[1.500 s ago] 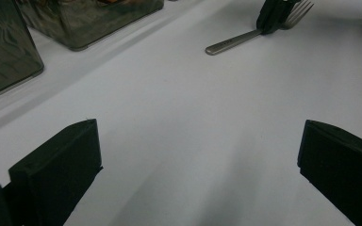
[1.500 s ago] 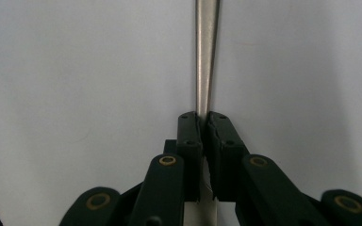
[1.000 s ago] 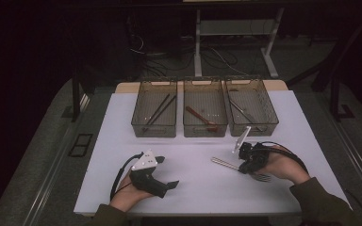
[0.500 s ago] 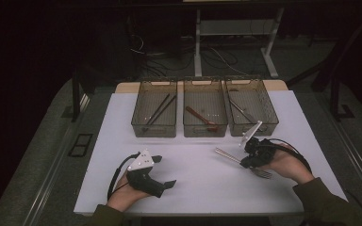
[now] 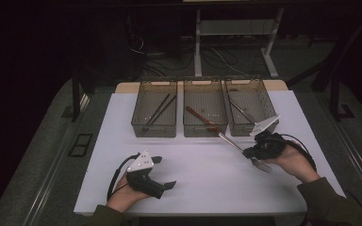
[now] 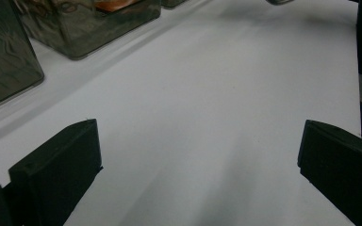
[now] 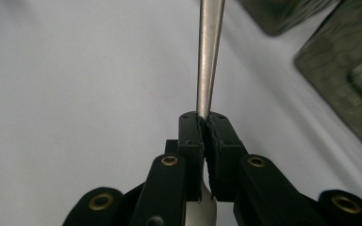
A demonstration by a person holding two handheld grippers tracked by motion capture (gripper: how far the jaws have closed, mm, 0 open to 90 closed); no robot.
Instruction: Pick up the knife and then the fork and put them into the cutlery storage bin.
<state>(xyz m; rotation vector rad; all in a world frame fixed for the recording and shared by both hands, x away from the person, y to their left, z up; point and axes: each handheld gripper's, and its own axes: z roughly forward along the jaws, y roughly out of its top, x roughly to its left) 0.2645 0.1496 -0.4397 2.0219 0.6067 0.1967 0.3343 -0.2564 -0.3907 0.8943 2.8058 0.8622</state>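
**Both hands low, grippers apart**

Left gripper (image 5: 162, 173) at seven o'clock, jaws spread wide, pointing toward three o'clock; right gripper (image 5: 249, 151) at four o'clock, jaws clamped together, pointing toward ten o'clock; both forearms enter from six o'clock.

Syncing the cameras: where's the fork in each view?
High view: fork lies slanted at right, clamped in the right gripper, tines towards the person.
Right gripper view: handle runs up from the shut jaws, centre.
Left gripper view: can't make it out.
Shared landmark: the right-hand tray, also at right gripper view's right edge.
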